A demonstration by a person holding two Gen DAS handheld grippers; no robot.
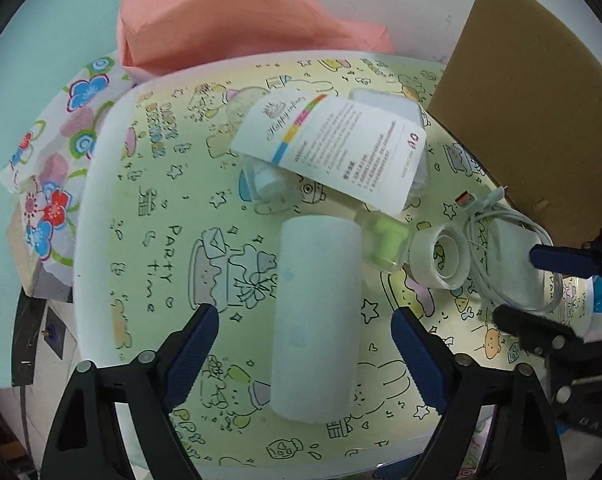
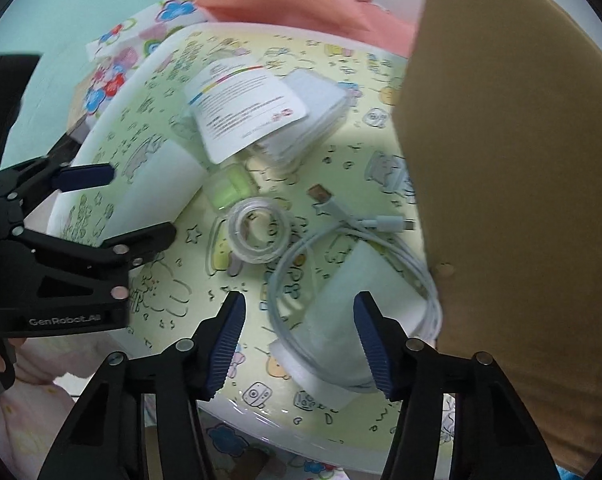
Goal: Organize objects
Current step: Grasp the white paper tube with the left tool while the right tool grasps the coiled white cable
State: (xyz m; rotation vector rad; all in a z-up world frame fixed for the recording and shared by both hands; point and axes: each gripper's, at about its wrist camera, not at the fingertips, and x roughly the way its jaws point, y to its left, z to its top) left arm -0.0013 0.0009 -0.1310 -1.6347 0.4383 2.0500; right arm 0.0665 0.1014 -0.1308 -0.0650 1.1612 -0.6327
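Objects on the round yellow-green cartoon-print tray [image 1: 113, 184]: two pale-blue paper rolls, one [image 1: 315, 316] between the open left gripper [image 1: 305, 344], untouched, the other [image 2: 341, 320] under one coiled white cable [image 2: 341, 240] between the open right gripper [image 2: 301, 340]; one clear tape ring [image 2: 259, 234] mid-tray.

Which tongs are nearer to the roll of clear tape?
Right. The right tongs straddle a white roll beside the clear tape; the left tongs straddle the other white roll, farther off.
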